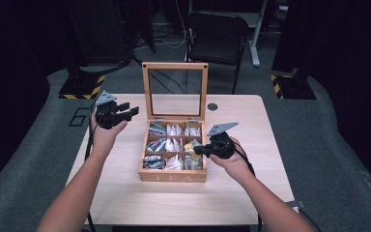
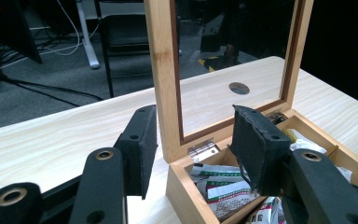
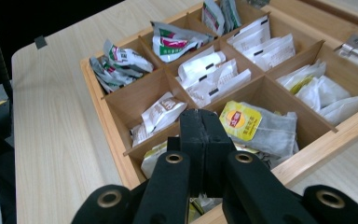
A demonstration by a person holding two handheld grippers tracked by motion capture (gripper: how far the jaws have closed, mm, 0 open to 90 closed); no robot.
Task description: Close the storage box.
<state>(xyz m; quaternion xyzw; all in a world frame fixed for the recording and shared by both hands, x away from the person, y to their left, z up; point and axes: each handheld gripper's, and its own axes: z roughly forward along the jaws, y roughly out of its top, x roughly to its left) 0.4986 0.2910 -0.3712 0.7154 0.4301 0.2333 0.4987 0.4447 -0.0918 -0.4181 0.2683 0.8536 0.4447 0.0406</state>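
A pale wooden table (image 1: pixel 125 193) holds a bamboo tea box (image 1: pixel 173 176), its glass lid (image 1: pixel 175 89) standing upright at the far side. Nine compartments inside hold packets — green ones in the left column, white in the middle.

The right gripper (image 1: pixel 196 149) hovers low over the box's right column; in the right gripper view (image 3: pixel 206 140) its jaws are clenched together, and no packet can be seen pinched between the pads. A yellow-labelled teabag (image 3: pixel 254 126) lies flat in the middle right cell, just beyond and to the right of the jaw tips, its long side running across the cell.

The left gripper (image 1: pixel 126 110) hangs apart, off the box's far left corner, jaws partly released and empty. The right hand is much the nearer to the teabag.
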